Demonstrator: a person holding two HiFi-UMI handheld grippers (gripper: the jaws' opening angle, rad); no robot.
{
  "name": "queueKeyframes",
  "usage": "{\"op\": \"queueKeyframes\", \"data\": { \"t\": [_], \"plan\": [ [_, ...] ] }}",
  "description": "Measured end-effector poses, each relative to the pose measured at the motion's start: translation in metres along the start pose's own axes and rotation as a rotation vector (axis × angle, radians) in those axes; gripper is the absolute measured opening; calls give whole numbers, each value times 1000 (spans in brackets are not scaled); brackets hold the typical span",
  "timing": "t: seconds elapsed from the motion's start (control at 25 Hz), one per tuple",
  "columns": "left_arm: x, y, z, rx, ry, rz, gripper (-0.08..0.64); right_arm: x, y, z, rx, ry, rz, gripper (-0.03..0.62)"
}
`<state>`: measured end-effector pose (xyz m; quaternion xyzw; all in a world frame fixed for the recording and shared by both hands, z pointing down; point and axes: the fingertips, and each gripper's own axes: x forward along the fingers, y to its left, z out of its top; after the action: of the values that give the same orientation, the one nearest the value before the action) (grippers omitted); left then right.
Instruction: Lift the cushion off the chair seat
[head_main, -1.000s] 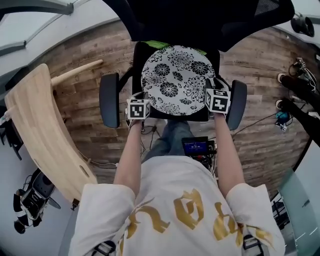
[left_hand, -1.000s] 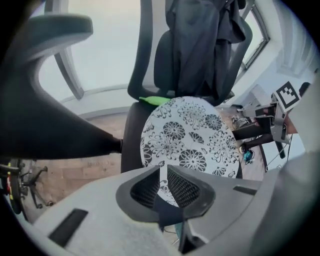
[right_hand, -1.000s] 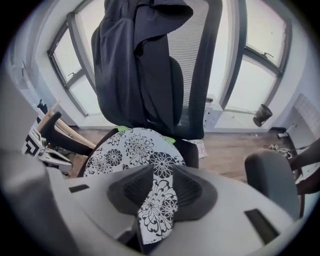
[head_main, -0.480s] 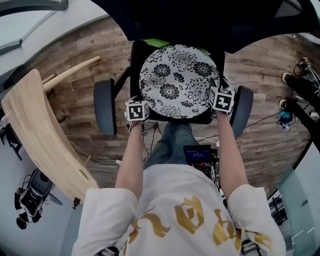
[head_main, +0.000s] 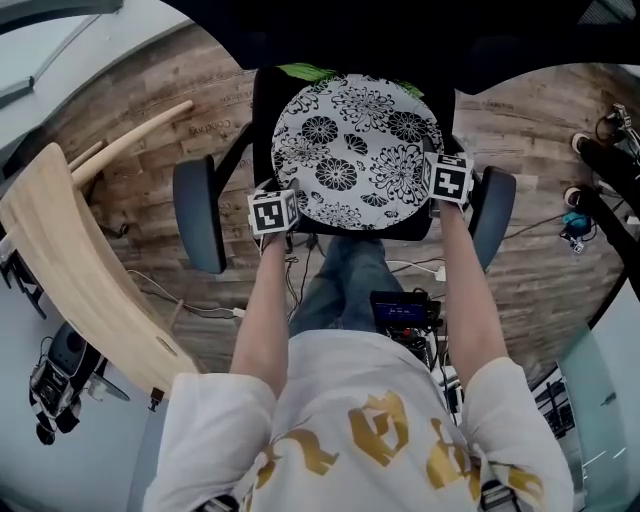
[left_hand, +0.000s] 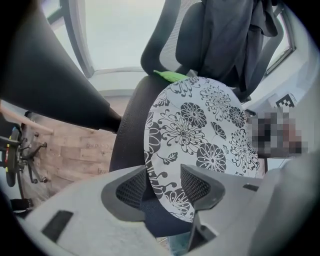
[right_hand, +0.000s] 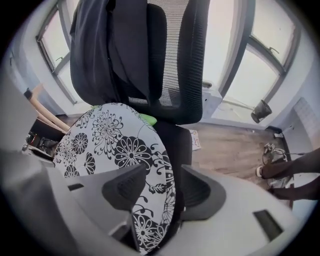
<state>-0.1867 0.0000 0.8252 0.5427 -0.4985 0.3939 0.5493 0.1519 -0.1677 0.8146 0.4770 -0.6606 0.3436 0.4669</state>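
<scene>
A round white cushion with black flowers (head_main: 350, 150) lies on the black chair seat (head_main: 262, 120). My left gripper (head_main: 281, 206) is at its front left rim. In the left gripper view the cushion (left_hand: 200, 125) has its edge between the jaws of the left gripper (left_hand: 162, 187), which have just been opening, and the pads do not press on it. My right gripper (head_main: 441, 186) is at the right rim. There the cushion (right_hand: 110, 140) also has its edge between the just-opening jaws of the right gripper (right_hand: 162, 187), with a gap beside it.
Two armrests (head_main: 197, 215) (head_main: 495, 215) flank the seat close outside my hands. A dark garment (right_hand: 115, 50) hangs on the mesh backrest. A green item (head_main: 310, 72) peeks out behind the cushion. A curved wooden board (head_main: 70, 270) stands left, and another person's shoes (head_main: 600, 165) are right.
Both grippers have closed in on the cushion's rim, the right one sliding farther along the right side. The cushion still lies flat on the seat.
</scene>
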Motion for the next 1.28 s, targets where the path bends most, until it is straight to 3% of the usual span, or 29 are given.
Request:
{"op": "queueKeyframes", "data": {
  "t": [0.32,0.6,0.76,1.0,1.2,1.28],
  "plan": [
    [12,5,-3,-47,29,22,192,17,4,-18,-53,77,-13,189],
    [13,11,-2,-47,47,92,187,25,3,-19,-81,112,-46,190],
    [14,18,-5,17,87,132,134,24,3,-17,-119,136,-66,196],
    [18,11,-3,22,115,114,75,27,3,-20,-108,147,-73,213],
    [17,5,-2,35,121,101,35,25,5,-17,-84,177,-12,166],
    [10,5,-1,34,121,95,32,24,6,-18,-77,171,11,113]
  ]
}}
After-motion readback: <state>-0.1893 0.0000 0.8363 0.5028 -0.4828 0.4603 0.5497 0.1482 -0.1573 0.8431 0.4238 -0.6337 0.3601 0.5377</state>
